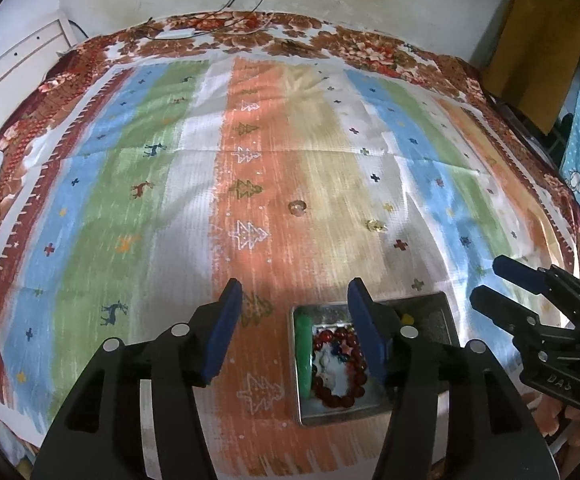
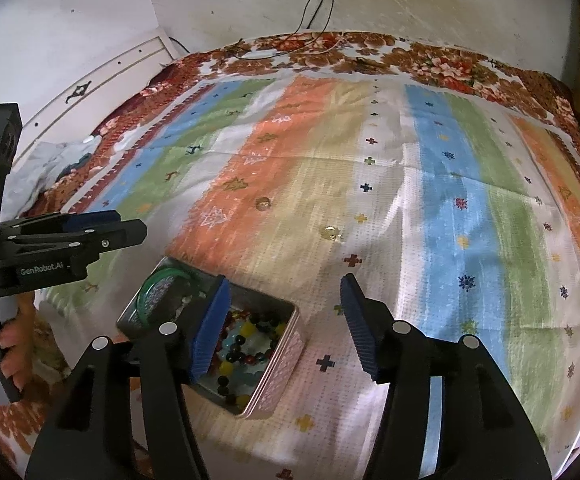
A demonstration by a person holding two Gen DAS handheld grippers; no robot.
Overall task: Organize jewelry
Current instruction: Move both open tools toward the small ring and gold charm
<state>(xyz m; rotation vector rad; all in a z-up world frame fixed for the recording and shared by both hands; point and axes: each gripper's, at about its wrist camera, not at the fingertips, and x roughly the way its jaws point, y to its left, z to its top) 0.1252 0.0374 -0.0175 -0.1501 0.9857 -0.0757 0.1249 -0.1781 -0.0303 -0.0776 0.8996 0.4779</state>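
Left wrist view shows my left gripper (image 1: 294, 328) and right gripper (image 2: 284, 322) half open, holding nothing. Two small trinkets (image 1: 297, 207) lie apart on the striped cloth (image 1: 138, 208), beyond the tin (image 2: 286, 356); I should descend squarely, pads straddling one.

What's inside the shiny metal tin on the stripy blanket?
The open metal tin holds a green bangle, a dark red bead bracelet and mixed coloured beads. The left gripper's blue finger covers part of it, so more may be hidden.
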